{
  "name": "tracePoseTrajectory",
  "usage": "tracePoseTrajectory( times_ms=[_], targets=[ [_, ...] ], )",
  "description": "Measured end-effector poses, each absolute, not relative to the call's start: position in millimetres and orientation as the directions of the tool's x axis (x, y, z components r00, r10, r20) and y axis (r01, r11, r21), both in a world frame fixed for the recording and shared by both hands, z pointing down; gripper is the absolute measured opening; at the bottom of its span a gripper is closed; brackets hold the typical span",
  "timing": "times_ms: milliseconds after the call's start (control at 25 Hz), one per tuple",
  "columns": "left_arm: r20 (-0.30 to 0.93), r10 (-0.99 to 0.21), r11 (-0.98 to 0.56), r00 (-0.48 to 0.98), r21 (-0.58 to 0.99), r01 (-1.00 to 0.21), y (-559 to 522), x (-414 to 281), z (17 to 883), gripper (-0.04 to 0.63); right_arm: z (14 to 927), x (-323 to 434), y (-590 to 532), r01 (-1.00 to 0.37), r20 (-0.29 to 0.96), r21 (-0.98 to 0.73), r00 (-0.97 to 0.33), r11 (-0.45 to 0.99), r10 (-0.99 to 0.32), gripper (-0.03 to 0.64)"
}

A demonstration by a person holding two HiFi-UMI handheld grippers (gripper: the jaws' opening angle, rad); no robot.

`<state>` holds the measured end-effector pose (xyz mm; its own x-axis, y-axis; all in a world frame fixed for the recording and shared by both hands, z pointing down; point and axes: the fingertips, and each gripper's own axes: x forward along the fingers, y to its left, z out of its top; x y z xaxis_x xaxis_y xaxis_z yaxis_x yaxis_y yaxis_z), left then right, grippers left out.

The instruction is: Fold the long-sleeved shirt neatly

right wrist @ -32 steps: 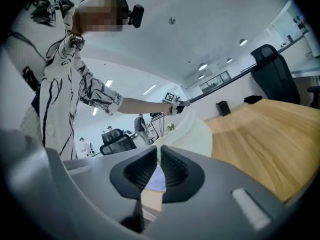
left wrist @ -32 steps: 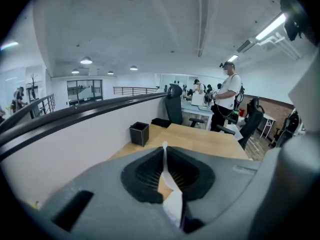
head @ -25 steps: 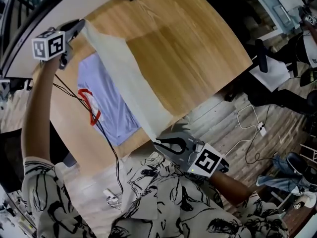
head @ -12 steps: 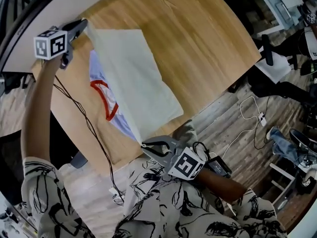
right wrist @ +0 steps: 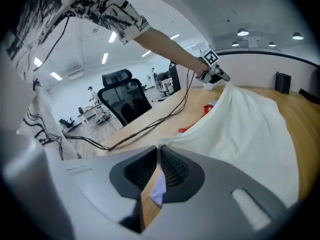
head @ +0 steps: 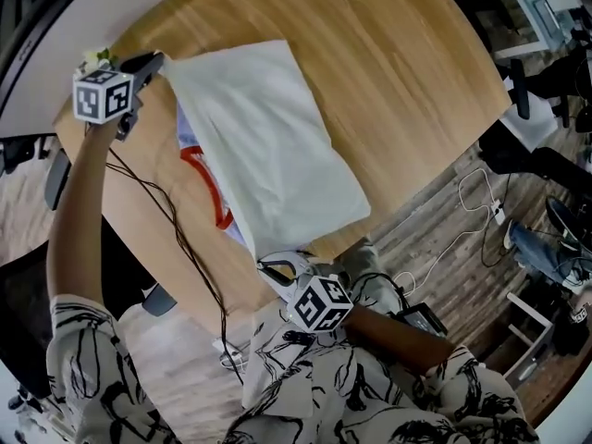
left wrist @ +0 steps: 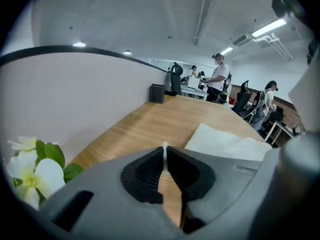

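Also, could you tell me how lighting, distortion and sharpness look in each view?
Head view: fisheye bows the table edges, corners dark, shirt evenly lit. Left gripper view: ceiling strip light glares, the near left gripper is soft. Right gripper view: round vignette, right gripper blurred close up.

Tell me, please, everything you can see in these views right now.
light wooden table: one, tan, under everything.
cream long-sleeved cloth shirt: one, cream, spread on the table.
lavender cloth garment with red neckline: one, lavender and red, partly beneath the cream shirt.
thin black cables: at least two, black, trailing over the table's edge.
white flower with green leaves: one, beside the left claw.
black office chair: one, beyond the table.
bystanders: several, far background.
left claw: one, grey, shut on the shirt's far corner.
right claw: one, grey, shut on the shirt's near corner.
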<state>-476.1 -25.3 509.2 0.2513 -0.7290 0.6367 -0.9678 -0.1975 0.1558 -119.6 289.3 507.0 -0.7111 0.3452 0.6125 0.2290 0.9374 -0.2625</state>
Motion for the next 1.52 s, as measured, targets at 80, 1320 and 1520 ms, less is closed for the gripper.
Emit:
tracePoseTrajectory(
  times_ms=[80,1320,1520],
  targets=[
    [0.642,-0.723,-0.210,0.256,0.149,-0.966,-20.2,-480.9,522.5,0.023,521.9,-122.1,295.7,0.245,0.647,-0.243,-0.680,0.938,0.345,0.035],
    [0.614,-0.739,-0.190,0.278,0.205,-0.960,56.7,-490.9,532.3,0.184,518.3,-117.4,335.0,0.394,0.625,-0.322,-0.594,0.860,0.506,0.249],
    [0.483,-0.841,-0.139,0.246,0.246,-0.959,109.1,-440.2,480.1,0.213,487.7,-110.9,255.4,0.269,0.568,-0.239,-0.741,0.933,0.359,0.296]
  ],
)
